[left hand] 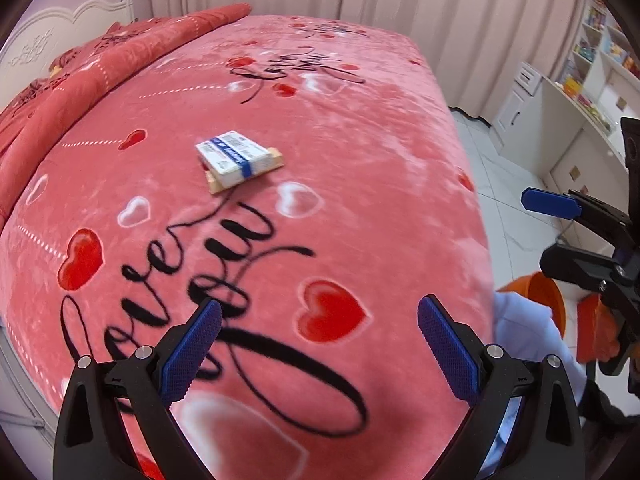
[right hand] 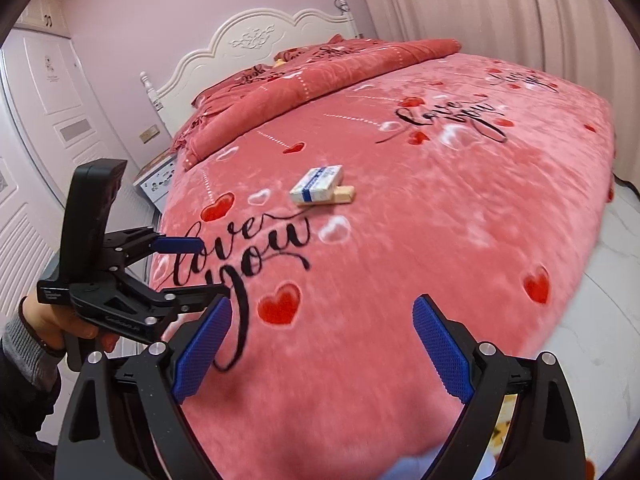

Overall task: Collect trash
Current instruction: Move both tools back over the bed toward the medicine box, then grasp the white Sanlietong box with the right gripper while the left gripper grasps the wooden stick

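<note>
A white headboard (right hand: 256, 40) stood at the far left, with a folded red quilt (right hand: 320, 76) lying along that end of the bed. A pink blanket (left hand: 360, 168) printed with red hearts and black script covered the mattress. Near its middle lay the trash: a white-and-blue box (left hand: 234, 157) resting on top of a flat tan box (left hand: 276, 159), touching it. The left gripper (left hand: 319, 354) hovered over the near edge of the blanket, its blue pads apart with nothing between them. The right gripper (right hand: 322, 350) was likewise spread wide and empty. At the far right, an orange bin (left hand: 544, 300) sat on the pale floor beside the bed.
</note>
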`<state>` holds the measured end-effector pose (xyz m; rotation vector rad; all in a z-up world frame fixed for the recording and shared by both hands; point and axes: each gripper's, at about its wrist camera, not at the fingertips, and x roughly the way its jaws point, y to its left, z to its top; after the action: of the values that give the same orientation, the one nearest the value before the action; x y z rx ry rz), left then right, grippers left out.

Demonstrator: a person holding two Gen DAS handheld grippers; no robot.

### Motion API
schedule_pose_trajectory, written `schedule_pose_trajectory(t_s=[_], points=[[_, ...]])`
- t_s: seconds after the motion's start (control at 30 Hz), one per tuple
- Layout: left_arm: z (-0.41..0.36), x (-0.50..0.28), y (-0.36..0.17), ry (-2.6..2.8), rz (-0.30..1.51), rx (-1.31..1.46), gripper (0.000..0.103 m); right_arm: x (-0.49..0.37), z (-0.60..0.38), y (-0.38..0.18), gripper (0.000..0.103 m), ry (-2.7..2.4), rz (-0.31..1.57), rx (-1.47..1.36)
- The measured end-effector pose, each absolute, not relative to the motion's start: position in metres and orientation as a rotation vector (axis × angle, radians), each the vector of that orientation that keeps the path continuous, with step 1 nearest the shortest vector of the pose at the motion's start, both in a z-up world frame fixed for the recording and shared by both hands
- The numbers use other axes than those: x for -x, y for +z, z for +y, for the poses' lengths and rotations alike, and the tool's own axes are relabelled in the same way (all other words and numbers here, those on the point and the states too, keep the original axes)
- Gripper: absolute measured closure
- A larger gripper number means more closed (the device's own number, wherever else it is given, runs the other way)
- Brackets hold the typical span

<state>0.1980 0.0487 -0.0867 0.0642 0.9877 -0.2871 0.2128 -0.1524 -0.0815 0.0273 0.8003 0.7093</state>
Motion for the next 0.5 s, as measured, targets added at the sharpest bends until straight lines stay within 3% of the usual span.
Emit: schedule_pose_trajectory(t_s=[0.5], points=[[0.101,-0.256,-0.117,-0.299,1.044,-0.087,0.006,-0.303,-0.055,-0.104,0.013,0.821,0.815,0.007]])
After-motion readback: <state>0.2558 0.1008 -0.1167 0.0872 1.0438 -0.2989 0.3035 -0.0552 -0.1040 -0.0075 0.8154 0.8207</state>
